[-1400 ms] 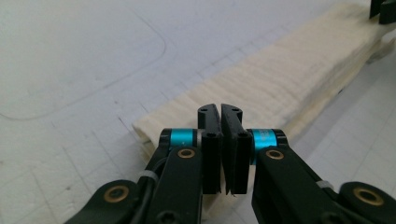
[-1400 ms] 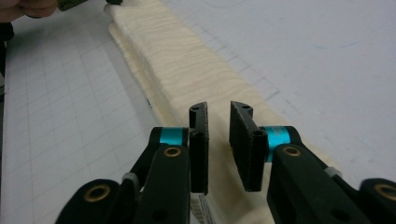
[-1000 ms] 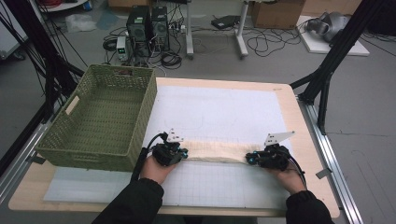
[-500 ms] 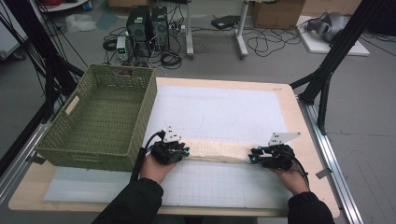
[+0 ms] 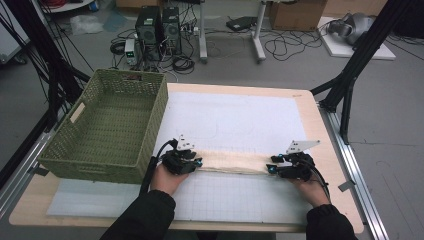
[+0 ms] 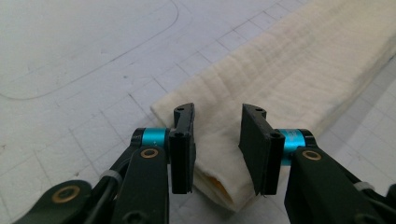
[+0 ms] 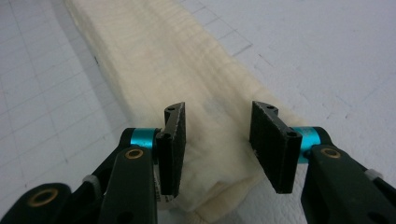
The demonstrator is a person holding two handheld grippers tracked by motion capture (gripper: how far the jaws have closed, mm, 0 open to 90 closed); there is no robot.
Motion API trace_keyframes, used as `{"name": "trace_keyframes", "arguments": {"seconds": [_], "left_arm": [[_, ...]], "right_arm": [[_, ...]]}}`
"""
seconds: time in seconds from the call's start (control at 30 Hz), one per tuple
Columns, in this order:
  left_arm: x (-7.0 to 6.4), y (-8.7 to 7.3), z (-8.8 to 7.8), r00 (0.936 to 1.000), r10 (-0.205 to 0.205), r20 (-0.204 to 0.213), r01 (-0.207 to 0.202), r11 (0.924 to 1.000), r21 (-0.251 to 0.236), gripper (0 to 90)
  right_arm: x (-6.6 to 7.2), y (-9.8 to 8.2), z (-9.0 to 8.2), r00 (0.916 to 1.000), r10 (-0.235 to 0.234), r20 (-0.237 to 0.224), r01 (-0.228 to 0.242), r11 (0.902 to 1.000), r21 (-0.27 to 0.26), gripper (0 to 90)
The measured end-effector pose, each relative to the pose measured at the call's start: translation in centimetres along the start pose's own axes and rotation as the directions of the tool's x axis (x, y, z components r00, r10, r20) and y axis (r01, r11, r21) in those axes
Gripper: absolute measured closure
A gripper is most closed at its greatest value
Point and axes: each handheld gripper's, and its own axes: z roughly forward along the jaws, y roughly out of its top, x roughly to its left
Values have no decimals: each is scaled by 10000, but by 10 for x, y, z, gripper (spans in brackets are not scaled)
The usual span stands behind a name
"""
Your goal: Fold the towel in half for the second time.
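Note:
A cream cloth (image 5: 235,161), folded into a long strip, lies flat on the white grid mat (image 5: 240,120). My left gripper (image 5: 199,162) is at the strip's left end and my right gripper (image 5: 271,167) is at its right end. In the left gripper view the cloth (image 6: 303,70) runs away from the left gripper (image 6: 217,144), its folded end lying between jaws that have just been opening. In the right gripper view the cloth (image 7: 154,60) likewise ends between the right gripper's (image 7: 219,144) jaws, which have also just been opening. Neither pair of pads presses on it.
A green woven basket (image 5: 100,167) stands on the table's left side, close to my left hand. The wooden table edge (image 5: 320,125) borders the mat on the right. Black frame legs, cables and computer boxes stand on the floor behind the table.
Both grippers' jaws have spread apart at the cloth's ends, where a second ago they were closed on it. The hands have hardly moved and the cloth lies still.

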Motion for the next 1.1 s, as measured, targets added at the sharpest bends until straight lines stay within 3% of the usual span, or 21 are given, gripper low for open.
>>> {"name": "trace_keyframes", "arguments": {"seconds": [0.17,0.3,0.4,0.5,0.83,1.1], "left_arm": [[-2,1,-1,10000,33,-59,-33,9999,-111,624],[0,3,-8,9997,-187,-153,179,9985,-510,597],[2,4,-10,9994,-330,-139,322,9980,-543,575],[3,5,-11,9987,-512,-67,506,9962,-714,574],[7,7,-13,9954,-884,-378,838,9905,-1088,538],[9,2,-8,9915,-1056,-759,1028,9939,-406,491]], "right_arm": [[4,0,-1,10000,-39,80,40,10000,-37,525],[6,2,-7,9997,223,51,-220,9980,-587,497],[6,4,-10,9992,362,161,-348,9961,-807,487],[5,4,-11,9982,558,206,-539,9950,-844,478],[1,3,-12,9954,816,496,-775,9938,-793,467],[-1,-1,-10,9903,1203,701,-1166,9917,-548,443]]}}
